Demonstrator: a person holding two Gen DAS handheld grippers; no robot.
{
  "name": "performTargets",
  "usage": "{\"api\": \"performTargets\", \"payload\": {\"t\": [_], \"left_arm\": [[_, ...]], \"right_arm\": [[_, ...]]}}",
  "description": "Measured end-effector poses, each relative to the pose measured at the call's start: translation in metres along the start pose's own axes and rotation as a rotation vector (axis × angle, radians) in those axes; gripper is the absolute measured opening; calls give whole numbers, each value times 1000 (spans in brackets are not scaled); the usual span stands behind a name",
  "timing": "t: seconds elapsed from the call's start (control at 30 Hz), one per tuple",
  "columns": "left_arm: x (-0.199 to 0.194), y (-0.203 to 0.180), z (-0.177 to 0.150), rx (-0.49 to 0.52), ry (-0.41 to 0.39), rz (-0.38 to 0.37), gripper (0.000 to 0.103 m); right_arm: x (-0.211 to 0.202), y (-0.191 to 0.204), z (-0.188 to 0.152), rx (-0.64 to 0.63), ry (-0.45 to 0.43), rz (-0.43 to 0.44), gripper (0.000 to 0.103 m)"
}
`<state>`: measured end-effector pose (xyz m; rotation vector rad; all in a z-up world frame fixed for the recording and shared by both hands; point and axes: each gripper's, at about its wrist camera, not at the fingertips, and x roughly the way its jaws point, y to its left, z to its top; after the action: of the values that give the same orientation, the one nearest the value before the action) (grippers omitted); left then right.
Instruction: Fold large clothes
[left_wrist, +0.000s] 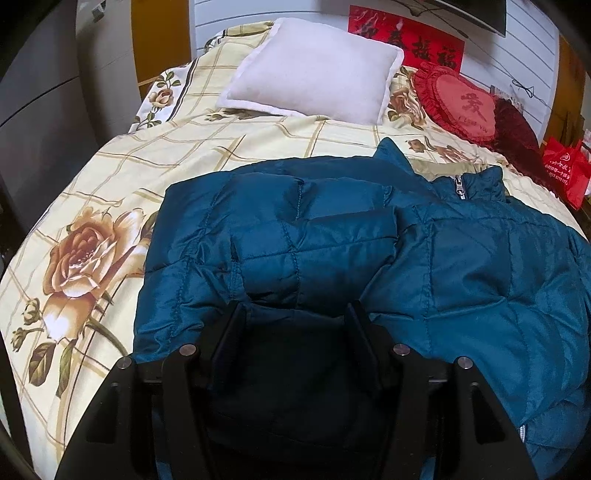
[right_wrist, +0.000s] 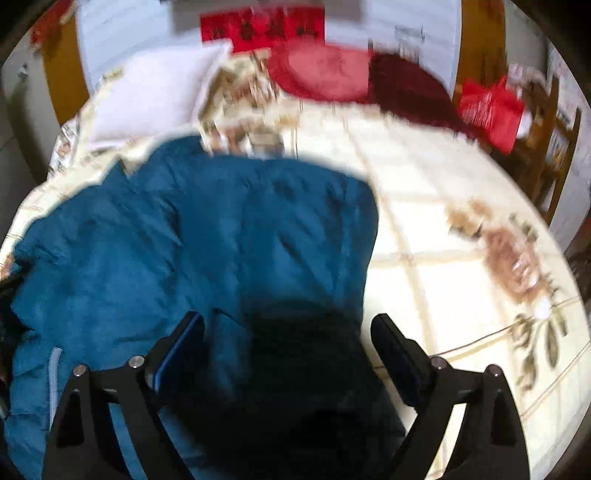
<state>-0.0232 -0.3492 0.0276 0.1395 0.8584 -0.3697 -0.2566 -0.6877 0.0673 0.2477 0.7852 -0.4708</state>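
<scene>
A teal quilted puffer jacket (left_wrist: 461, 258) lies on the bed with its left sleeve folded across the front and its zipped collar (left_wrist: 469, 184) toward the pillows. My left gripper (left_wrist: 297, 308) is open just above the folded sleeve, with the jacket's fabric showing between its fingers. In the blurred right wrist view the jacket (right_wrist: 203, 229) fills the left and middle. My right gripper (right_wrist: 290, 325) is open wide over the jacket's right edge, holding nothing.
The bed has a cream floral checked cover (left_wrist: 122, 173). A white pillow (left_wrist: 314, 70), a red heart cushion (left_wrist: 458, 99) and a dark red cushion (left_wrist: 517, 136) lie at the head. A red bag (left_wrist: 565, 170) and wooden chair (right_wrist: 554, 140) stand at the right.
</scene>
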Motion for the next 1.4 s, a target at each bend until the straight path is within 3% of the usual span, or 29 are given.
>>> {"api": "performTargets", "payload": {"t": [0.07,0.17,0.37,0.6,0.8,0.93,1.17,1.4], "left_arm": [[0,0,0,2,-1,2,39],[0,0,0,1,-1,2,39],[0,-1,-1,3,-3,-1,39],[-3,-1,-1,17,-1,-5,39],[-24,16,-4,-26,11,-46,39],[-52,40,-14,-66,4,-84,39],[-115,67,-61,-27,-20,-44,39],[-174,92,-113,-8,-36,-18,39]], "right_arm": [[-14,8,9,11,-49,29,94],[-7,32,20,-36,-27,81,94],[53,46,8,-98,85,-20,93],[61,45,12,-100,108,-34,96],[6,35,1,-35,37,54,96],[-28,19,-17,-29,34,64,96],[-69,-1,-61,-9,75,77,96],[-102,4,-114,-23,101,93,96]]}}
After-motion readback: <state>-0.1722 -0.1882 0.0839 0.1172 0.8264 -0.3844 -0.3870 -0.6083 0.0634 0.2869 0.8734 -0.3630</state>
